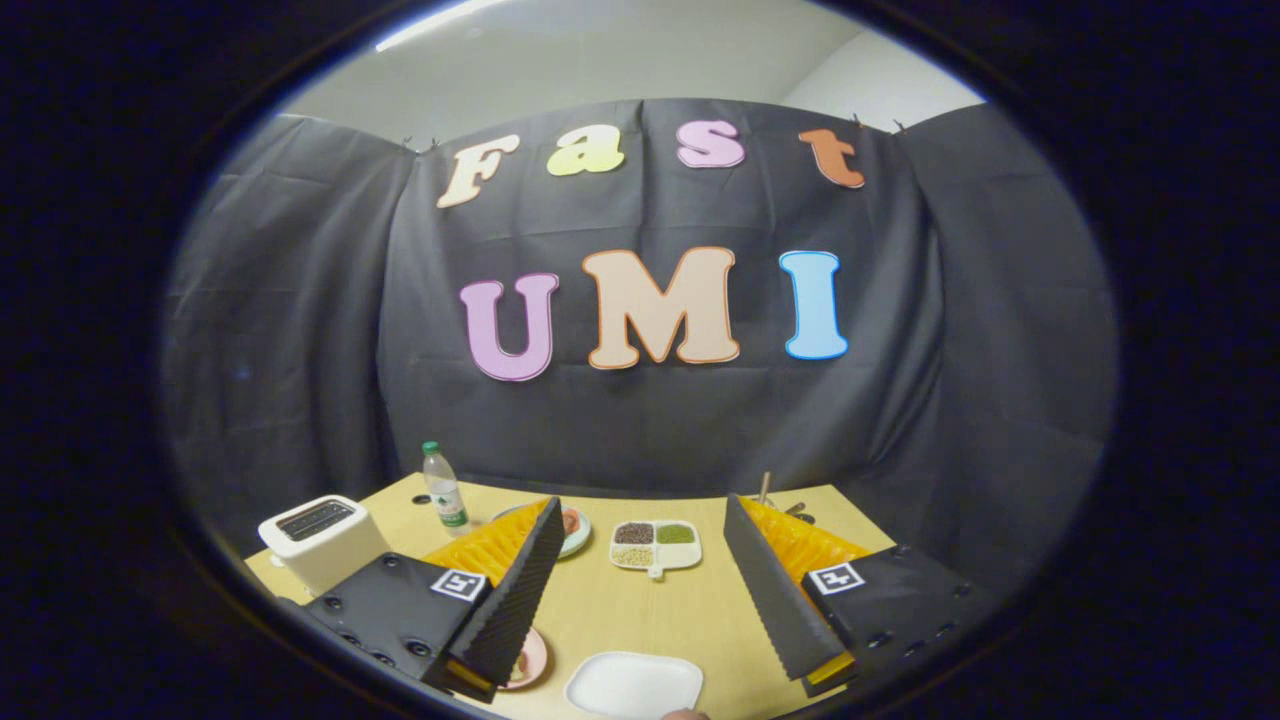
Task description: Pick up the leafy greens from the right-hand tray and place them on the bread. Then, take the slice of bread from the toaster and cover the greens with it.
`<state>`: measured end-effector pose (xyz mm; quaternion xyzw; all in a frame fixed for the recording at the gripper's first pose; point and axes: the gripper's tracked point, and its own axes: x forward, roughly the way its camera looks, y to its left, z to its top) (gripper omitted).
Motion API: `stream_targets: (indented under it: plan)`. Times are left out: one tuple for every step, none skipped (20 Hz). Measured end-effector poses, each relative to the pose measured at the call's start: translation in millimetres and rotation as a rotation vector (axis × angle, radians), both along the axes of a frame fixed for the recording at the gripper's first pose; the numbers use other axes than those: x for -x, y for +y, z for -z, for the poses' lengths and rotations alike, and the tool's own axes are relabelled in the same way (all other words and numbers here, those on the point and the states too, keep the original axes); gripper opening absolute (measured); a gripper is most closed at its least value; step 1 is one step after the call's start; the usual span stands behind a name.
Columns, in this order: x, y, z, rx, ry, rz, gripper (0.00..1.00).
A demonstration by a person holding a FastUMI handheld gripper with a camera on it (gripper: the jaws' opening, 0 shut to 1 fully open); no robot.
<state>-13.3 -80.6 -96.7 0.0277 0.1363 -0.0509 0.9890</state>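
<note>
The gripper (pixel 645 610) was held above the near part of the desk (pixel 640 610), fingers spread wide w/ nothing between them. A white toaster (pixel 322 540) stood at the left edge of the desk, beyond the left finger; its slot was seen from above but whether a slice sat in it couldn't be told. A divided dish (pixel 656 545) w/ a green portion, a dark one & a pale one lay beyond the fingers, between them. A plate (pixel 572 528) was partly hidden behind the left finger, a pinkish plate (pixel 528 660) peeked out under that finger's tip, & a white tray (pixel 634 685) lay just below the gap, nearly bare as far as could be made out. A water bottle (pixel 444 490) stood behind the toaster's right side. The leafy greens & the bread couldn't be identified w/ certainty, & the right side of the desk was hidden by the right finger, so the stage couldn't be settled. Whatever grasp came next, it was judged that the wide opening should be kept until the target sat centred between the fingers, w/ a slow approach from above & a gentle close, since both greens & bread would crush easily; the bottle was to be given a wide berth near the toaster.
</note>
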Motion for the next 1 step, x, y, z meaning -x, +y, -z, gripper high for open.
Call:
stream_targets:
  plan:
    - [0.6,0.3,-1.2,0.005,-0.002,0.001,1.00]
